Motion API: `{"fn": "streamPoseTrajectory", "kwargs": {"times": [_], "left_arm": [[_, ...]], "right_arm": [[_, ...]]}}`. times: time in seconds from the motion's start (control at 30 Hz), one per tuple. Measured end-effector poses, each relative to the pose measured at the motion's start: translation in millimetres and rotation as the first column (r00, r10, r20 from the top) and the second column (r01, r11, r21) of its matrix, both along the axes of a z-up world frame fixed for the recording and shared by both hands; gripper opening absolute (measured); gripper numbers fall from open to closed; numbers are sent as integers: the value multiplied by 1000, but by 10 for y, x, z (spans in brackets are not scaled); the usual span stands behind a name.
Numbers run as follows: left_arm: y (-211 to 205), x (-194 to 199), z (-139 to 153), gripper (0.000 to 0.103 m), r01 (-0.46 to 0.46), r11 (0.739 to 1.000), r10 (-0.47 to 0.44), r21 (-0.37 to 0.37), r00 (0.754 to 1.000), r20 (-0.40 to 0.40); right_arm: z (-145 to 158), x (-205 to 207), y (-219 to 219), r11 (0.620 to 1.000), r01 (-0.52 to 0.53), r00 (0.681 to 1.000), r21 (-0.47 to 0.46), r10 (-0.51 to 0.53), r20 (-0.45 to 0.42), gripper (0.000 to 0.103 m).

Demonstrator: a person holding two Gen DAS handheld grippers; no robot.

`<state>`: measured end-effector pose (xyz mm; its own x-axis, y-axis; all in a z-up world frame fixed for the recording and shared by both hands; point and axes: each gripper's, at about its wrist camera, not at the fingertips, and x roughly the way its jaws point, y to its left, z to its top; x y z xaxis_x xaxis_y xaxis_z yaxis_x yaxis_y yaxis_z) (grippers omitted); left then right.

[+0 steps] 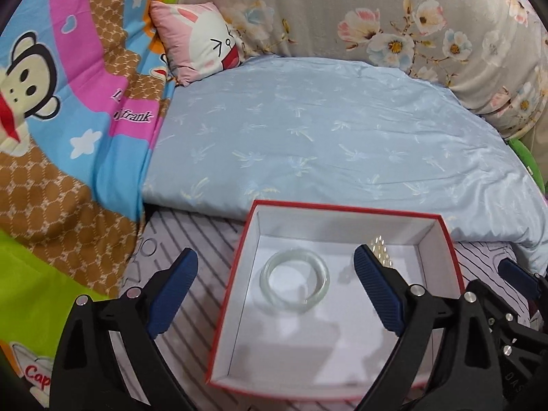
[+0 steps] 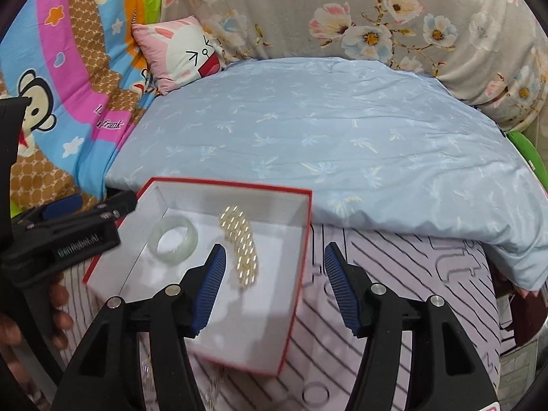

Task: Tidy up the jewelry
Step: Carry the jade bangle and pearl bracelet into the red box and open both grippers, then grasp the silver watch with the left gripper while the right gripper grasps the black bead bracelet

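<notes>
A red-edged white box (image 1: 441, 236) (image 2: 301, 239) lies open on the striped bedsheet. Inside it lie a pale green jade bangle (image 1: 294, 279) (image 2: 174, 239) and a pearl bracelet (image 2: 239, 246), whose tip shows in the left wrist view (image 1: 380, 246). My left gripper (image 1: 275, 294) is open and empty, hovering over the box's left side above the bangle. My right gripper (image 2: 274, 286) is open and empty above the box's right wall. A thin chain (image 2: 214, 390) lies on the sheet below the box, and a clear ring (image 2: 315, 394) lies near it.
A folded light blue quilt (image 1: 325, 130) lies just behind the box. A colourful monkey-print blanket (image 1: 51, 120) is at the left, a small pink pillow (image 1: 202, 41) and a floral pillow (image 1: 394, 17) at the back. A ring print or ring (image 1: 148, 245) is on the sheet.
</notes>
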<state>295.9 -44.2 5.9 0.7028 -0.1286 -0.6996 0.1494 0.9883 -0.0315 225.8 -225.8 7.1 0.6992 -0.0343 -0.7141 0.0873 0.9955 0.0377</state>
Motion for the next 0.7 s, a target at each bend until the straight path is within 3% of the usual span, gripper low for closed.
{"fn": "streamPoseTrajectory", "kwargs": {"times": [0.33, 0.63, 0.7], "left_arm": [[487, -1003, -49, 90, -19, 1000, 19, 7, 999, -26], [625, -1754, -481, 90, 5, 1000, -7, -16, 989, -150], [607, -1875, -608, 90, 21, 1000, -22, -5, 985, -169]], "right_arm": [[-115, -1092, 75, 1000, 19, 999, -10, -20, -50, 59], [-512, -1767, 229, 1000, 15, 987, 2, -14, -160, 58], [-620, -1831, 265, 1000, 14, 983, 9, -12, -182, 54]]}}
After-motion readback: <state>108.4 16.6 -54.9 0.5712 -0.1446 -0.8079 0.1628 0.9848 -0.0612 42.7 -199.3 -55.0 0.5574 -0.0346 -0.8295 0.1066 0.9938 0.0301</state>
